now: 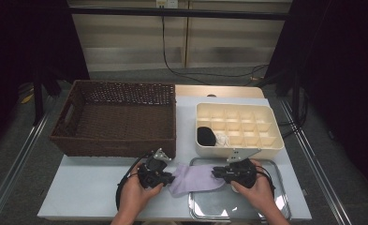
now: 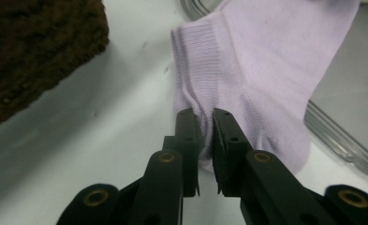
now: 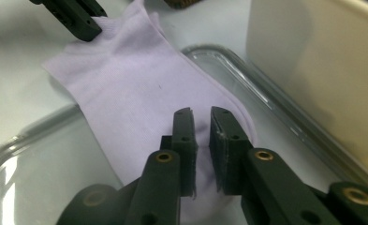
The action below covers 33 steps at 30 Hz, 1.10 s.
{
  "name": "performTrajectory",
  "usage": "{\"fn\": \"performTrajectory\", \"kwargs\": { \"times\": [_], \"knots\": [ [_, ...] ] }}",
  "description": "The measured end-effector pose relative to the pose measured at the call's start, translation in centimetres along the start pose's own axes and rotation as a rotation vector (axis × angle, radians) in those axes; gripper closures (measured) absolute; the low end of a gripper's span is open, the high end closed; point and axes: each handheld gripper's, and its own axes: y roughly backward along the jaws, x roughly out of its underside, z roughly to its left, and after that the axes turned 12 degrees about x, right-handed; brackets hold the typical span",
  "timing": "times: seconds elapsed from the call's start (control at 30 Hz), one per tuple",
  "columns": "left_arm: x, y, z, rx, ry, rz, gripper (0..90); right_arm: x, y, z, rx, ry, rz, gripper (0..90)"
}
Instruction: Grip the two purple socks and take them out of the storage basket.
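A lilac sock [image 1: 193, 178] lies stretched between my two grippers, half on the pale table and half over the metal tray [image 1: 278, 174]. My left gripper [image 1: 168, 178] is at its ribbed cuff end. In the left gripper view the jaws [image 2: 205, 117] are pinched on a fold of the sock [image 2: 247, 61]. My right gripper [image 1: 216, 172] is at the toe end above the tray. In the right gripper view its jaws [image 3: 201, 115] are closed on the sock [image 3: 139, 84], and the left gripper [image 3: 90, 30] holds the far corner.
A dark wicker basket [image 1: 121, 85] stands at the back left, its corner near my left gripper [image 2: 32, 47]. A cream compartment box [image 1: 238, 146] stands behind the tray, holding a black rolled sock [image 1: 206, 136] and a white item [image 1: 221, 138]. The box wall [image 3: 322, 70] rises close on the right.
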Motion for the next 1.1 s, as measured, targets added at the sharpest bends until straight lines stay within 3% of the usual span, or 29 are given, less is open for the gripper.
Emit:
{"fn": "performTrajectory", "kwargs": {
  "times": [0.07, 0.2, 0.37, 0.4, 0.5, 0.57, 0.9, 1.1],
  "knots": [
    [-0.1, 0.2, 0.1, 0.005, 0.003, -0.008, 81.8, -0.6, -0.2, 0.4, -0.023, 0.010, -0.002, 89.3],
    [-0.1, 0.1, 0.2, 0.016, 0.002, 0.009, 81.8, -1.5, -1.4, 1.6, -0.048, 0.043, 0.009, 89.8],
    [-0.5, 1.1, 0.2, 0.024, 0.003, -0.007, 81.9, -2.2, -2.8, 3.1, -0.088, 0.059, 0.015, 89.8],
    [-0.6, 1.4, 0.3, 0.024, -0.014, 0.015, 81.9, -2.4, -3.1, 3.4, -0.093, 0.066, 0.017, 89.8],
    [-0.6, 1.8, 0.2, 0.027, 0.001, -0.009, 81.9, -2.7, -3.9, 4.2, -0.094, 0.091, 0.046, 89.8],
    [-0.6, 2.1, 0.2, 0.031, 0.005, -0.013, 82.0, -2.9, -4.2, 4.4, -0.118, 0.075, 0.030, 89.8],
    [-0.7, 3.1, 0.3, 0.051, 0.028, -0.022, 82.0, -3.8, -6.1, 5.9, -0.130, 0.103, 0.049, 89.8],
    [-0.5, 3.9, 0.7, 0.057, 0.038, -0.019, 82.1, -4.2, -6.7, 6.1, -0.148, 0.085, 0.040, 89.8]
  ]
}}
